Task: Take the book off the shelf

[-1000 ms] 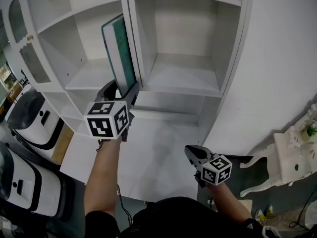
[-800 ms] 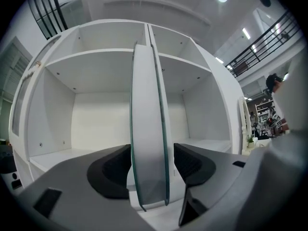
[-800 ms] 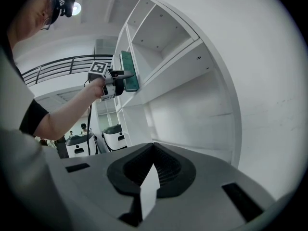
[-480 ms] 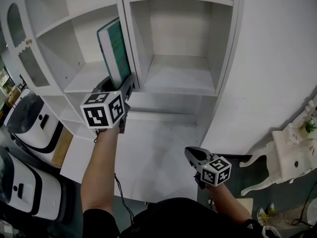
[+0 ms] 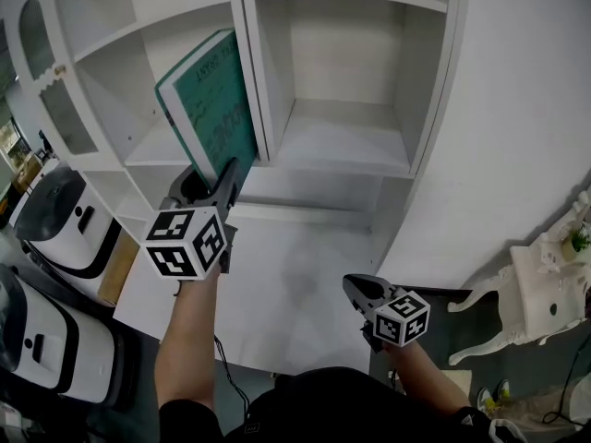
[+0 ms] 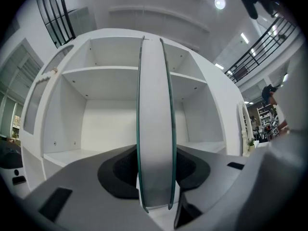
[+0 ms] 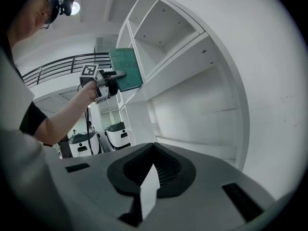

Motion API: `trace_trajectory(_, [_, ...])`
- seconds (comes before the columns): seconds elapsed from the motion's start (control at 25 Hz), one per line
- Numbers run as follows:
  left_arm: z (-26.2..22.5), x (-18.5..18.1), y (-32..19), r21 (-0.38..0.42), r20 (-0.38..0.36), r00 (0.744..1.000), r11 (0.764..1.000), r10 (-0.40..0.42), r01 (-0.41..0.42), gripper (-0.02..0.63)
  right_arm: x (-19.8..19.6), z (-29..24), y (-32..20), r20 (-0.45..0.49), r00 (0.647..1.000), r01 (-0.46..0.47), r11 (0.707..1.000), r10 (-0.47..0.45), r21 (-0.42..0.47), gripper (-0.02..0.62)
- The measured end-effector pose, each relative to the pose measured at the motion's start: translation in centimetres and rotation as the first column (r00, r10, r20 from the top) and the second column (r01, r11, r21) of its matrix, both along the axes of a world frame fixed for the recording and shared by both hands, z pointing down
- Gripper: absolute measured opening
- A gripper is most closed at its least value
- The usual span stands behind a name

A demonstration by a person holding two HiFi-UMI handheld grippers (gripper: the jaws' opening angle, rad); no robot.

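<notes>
My left hand-held gripper (image 5: pixel 212 178) was closing on the green book (image 5: pixel 211 109), which stood tilted before the shelf (image 5: pixel 343 150). My right hand-held gripper (image 5: pixel 358 292) hung closed, below the shelf.

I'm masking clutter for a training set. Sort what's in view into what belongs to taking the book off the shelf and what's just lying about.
Belongs to the job:
book, green cover, tilted
shelf, white
left claw, jaws closing with the book between them

Just about:
right claw, shut, empty, held low
white floor units, left
white side table, right
</notes>
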State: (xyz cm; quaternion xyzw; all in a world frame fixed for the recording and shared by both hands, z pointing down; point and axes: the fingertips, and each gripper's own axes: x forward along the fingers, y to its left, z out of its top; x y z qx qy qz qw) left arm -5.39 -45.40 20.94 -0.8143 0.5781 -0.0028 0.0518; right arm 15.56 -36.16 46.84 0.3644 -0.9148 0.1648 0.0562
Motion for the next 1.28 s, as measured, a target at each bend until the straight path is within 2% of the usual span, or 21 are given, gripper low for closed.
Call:
trace_trajectory(0.28, [0.9,-1.2,4.0,0.035,-0.028,1.000,0.999,-0.001,0.002,0.170,-1.7,0.3,-0.1,-0.010,0.999,0.041,0.999,-0.042,-0.012,0.015])
trace_trajectory(0.56, [2.3,-2.4,6.8,0.037,-0.074,0.997,0.999,-0.009,0.012,0.169,-3.7,0.7,-0.3,-0.014,0.996,0.092,0.995,-0.093,-0.021,0.015])
trace_trajectory(0.92, [9.0,-2.6,7.8,-0.079,-0.081,0.996,0.997,-0.024,0.017,0.166,-5.6,0.8,-0.2,-0.014,0.991,0.131,0.991,-0.131,-0.019,0.014])
trace_trajectory(1.28, [15.2,-1.8,7.8,-0.185,-0.085,0.996,0.983,-0.014,-0.002,0.166,-5.4,1.7,0.0,-0.019,0.993,0.116,0.992,-0.117,-0.043,0.015])
